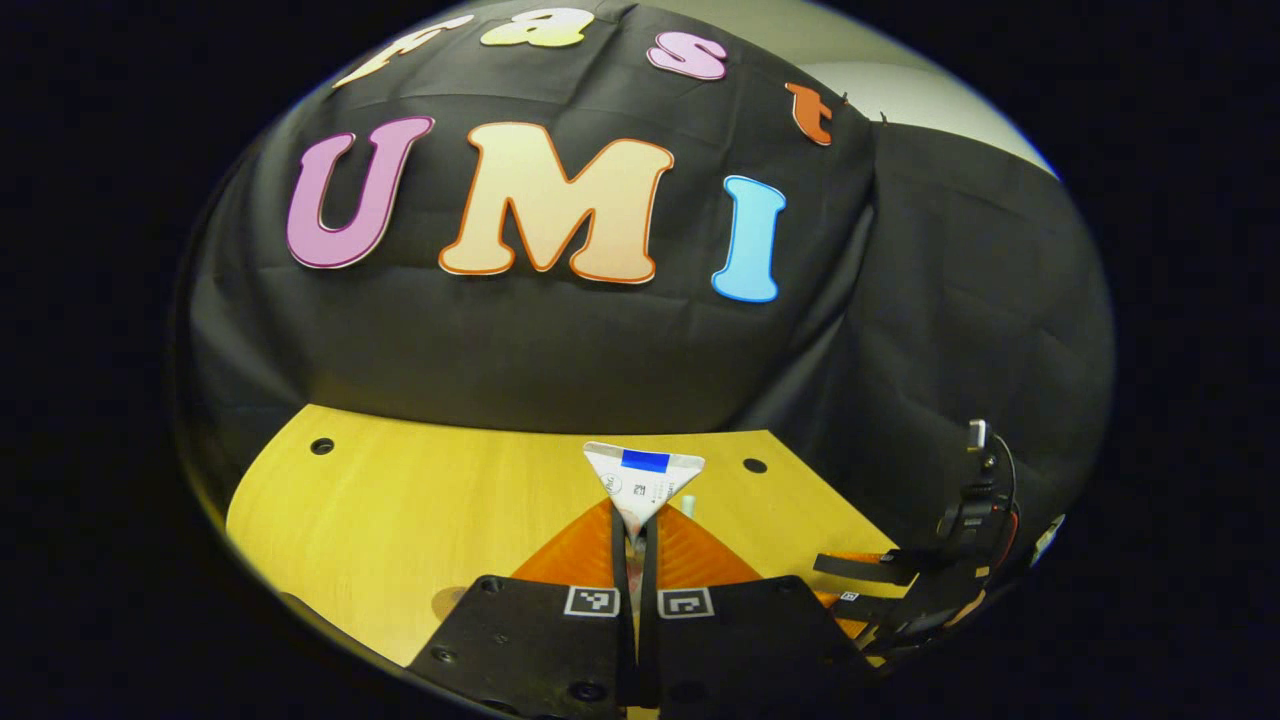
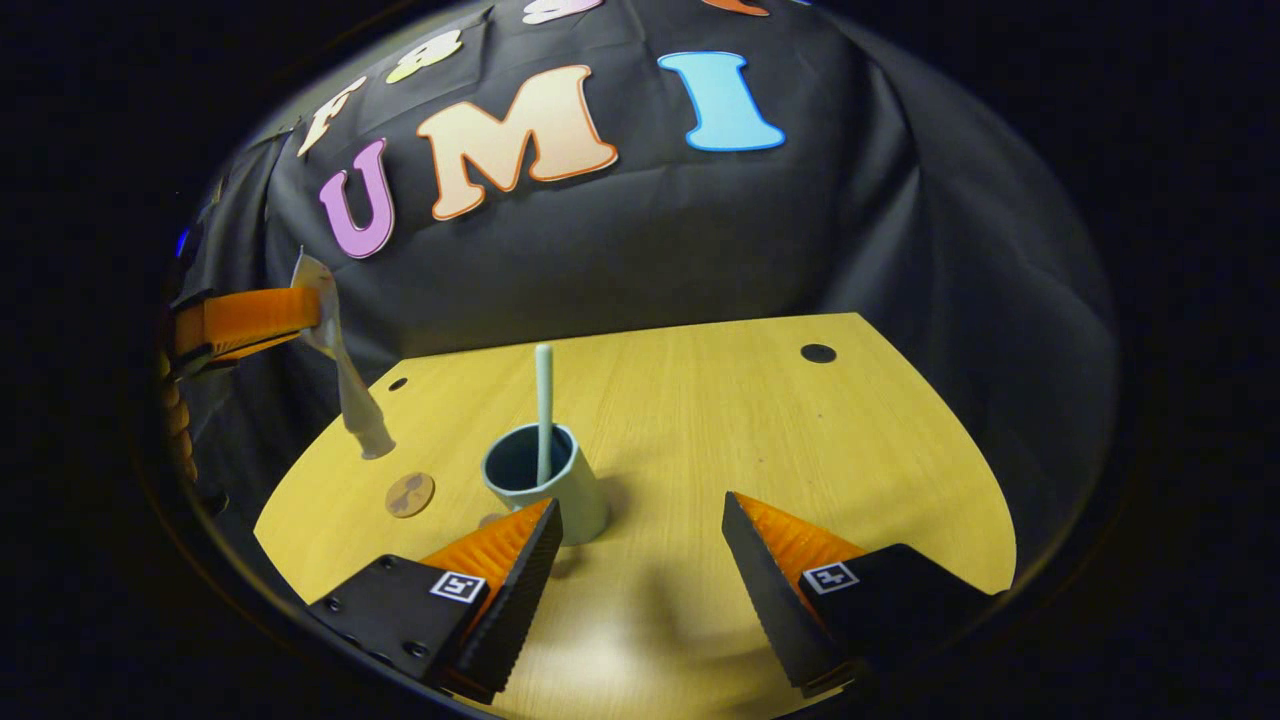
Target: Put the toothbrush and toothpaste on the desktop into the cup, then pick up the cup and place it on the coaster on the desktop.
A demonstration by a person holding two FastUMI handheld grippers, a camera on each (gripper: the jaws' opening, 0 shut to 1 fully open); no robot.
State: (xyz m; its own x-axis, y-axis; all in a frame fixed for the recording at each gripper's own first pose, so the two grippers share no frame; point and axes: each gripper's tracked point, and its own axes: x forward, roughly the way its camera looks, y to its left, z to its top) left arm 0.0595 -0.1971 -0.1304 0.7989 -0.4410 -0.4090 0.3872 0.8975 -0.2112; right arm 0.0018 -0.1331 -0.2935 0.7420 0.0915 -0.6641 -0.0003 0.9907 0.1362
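Two tools: we hold one black-and-orange two-finger gripper in each hand.
Left gripper: its fingers are pressed together on the flat white toothpaste tube with a blue patch, tail end up. In the right gripper view this tube hangs cap down in the air, off to the side of the cup, above the desk.
Right gripper: its fingers are wide apart and hold nothing. It waits low, just beside the cup.
Cup: the round pale green cup stands up on the yellow wooden desktop.
Toothbrush: the thin pale green toothbrush is already in the cup, standing up.
Coaster: the small round brown coaster lies flat near the cup, with a gap between them.
Step now: we think it is dropping the tube into the cup.
How to do it well: we should bring the cap right over the cup mouth, keep clear of the toothbrush, go down slowly, then let go. Two square black-and-white marks sit on the fingers.
Writing: tiny print on the tube is too small to read.
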